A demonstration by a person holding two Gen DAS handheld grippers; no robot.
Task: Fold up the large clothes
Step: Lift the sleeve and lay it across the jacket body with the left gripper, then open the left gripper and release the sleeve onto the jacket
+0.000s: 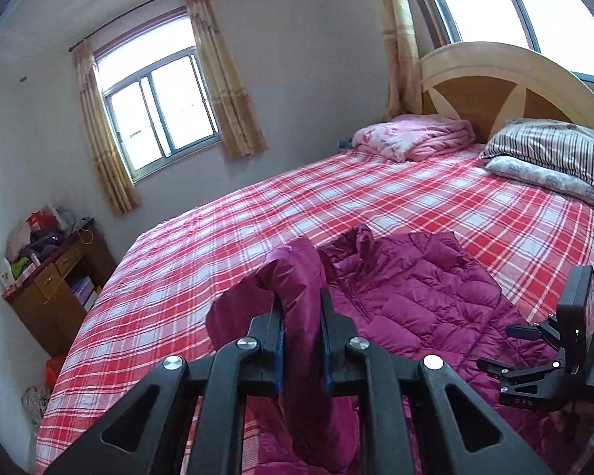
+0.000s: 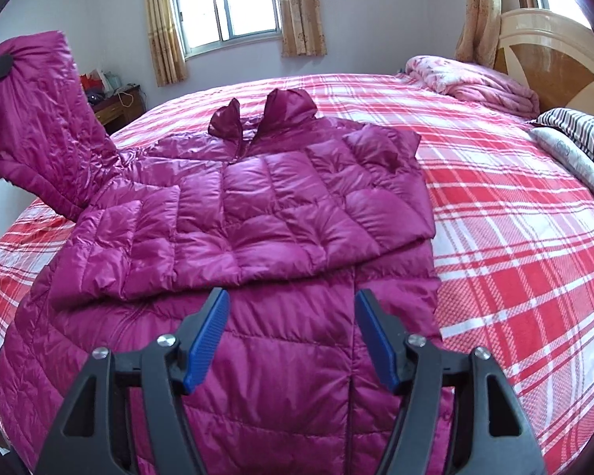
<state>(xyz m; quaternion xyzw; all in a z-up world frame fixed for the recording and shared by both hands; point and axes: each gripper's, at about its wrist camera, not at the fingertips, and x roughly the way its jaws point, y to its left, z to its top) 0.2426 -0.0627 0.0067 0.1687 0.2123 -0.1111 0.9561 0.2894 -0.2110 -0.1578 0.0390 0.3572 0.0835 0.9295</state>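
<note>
The magenta down jacket [image 2: 281, 213] lies spread near the bed's [image 2: 514, 206] foot edge, one sleeve already across its chest. The left tool [image 1: 301, 308] is clamped on the other sleeve [image 2: 39, 126], lifted; next, lay it across too. The right tool [image 2: 291, 332] hovers open, empty.

The only lettering that can be read is "DAS", in small pale capitals on the black body of the right claw [image 1: 514, 334], low at the right edge of the left wrist view. Boxes and packets [image 1: 10, 273] on the wooden cabinet [image 1: 59, 297] by the wall carry print, but it is too small to make out.
</note>
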